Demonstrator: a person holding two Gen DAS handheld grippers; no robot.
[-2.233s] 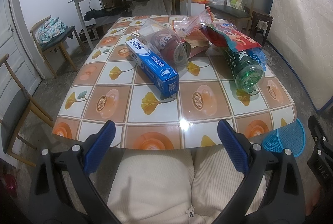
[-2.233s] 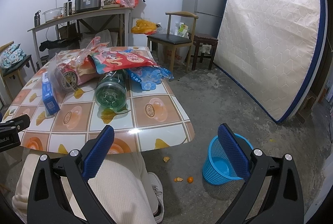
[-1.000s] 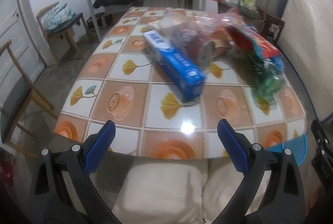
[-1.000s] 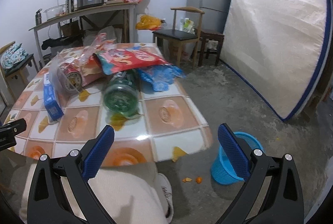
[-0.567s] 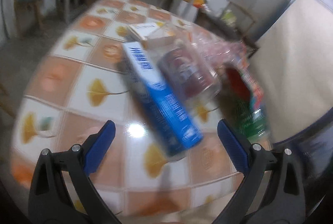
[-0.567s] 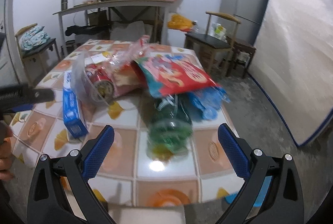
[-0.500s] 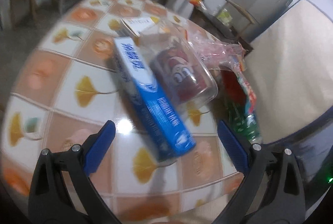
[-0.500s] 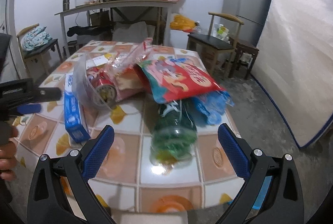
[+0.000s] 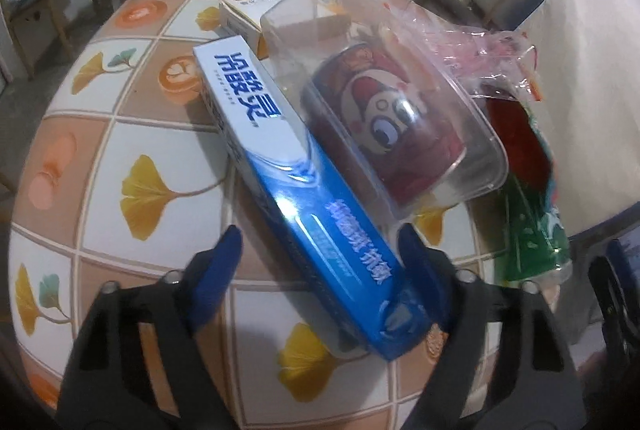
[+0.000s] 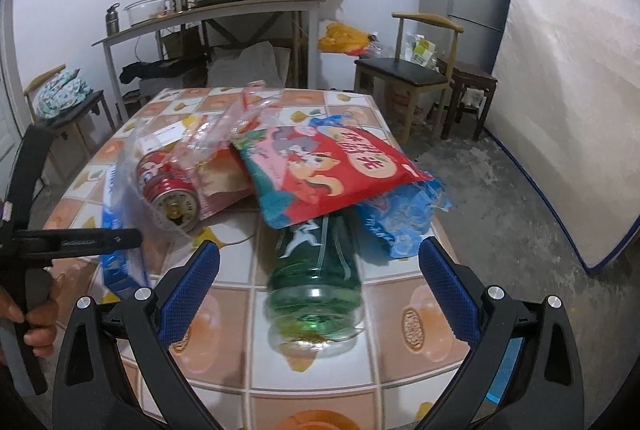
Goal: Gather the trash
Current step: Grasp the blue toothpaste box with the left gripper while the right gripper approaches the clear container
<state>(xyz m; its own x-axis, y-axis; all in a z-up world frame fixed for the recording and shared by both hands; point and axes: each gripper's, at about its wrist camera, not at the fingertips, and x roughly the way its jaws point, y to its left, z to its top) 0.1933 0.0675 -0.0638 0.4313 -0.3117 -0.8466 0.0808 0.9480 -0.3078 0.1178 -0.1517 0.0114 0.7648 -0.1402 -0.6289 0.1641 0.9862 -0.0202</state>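
Toothpaste box (image 9: 288,166) is my landmark, and it is what I judge the step in hand to be: taking the first piece of trash off the tiled table (image 9: 132,134). My left gripper (image 9: 320,250) has its fingers apart and straddling the near end of that box, one blue pad on the bare tile left of it, the other close against its right edge; I cannot tell whether that pad touches. To do this well I would settle lower so both pads meet the long side faces squarely, then close gently, since thin card will crush. The box lies diagonal to my jaws, so I would turn the wrist to line up with it first. I would lift it straight towards me, because the clear plastic tub (image 9: 400,102) leans just beside its right flank and could be dragged along.

That tub lies on its side with a red cartoon-printed can (image 9: 384,134) inside it, the can's metal end facing the near edge in the right view. Beyond the toothpaste box, touching the tub's far end, sits a small white carton (image 9: 244,14); its contents are hidden. Right of the tub, well clear of the box, lies a green plastic bottle (image 10: 316,278), seemingly empty, its neck end tucked under a red snack bag (image 10: 332,170). My right gripper (image 10: 320,294) hovers wide open in front of that bottle, holding nothing.
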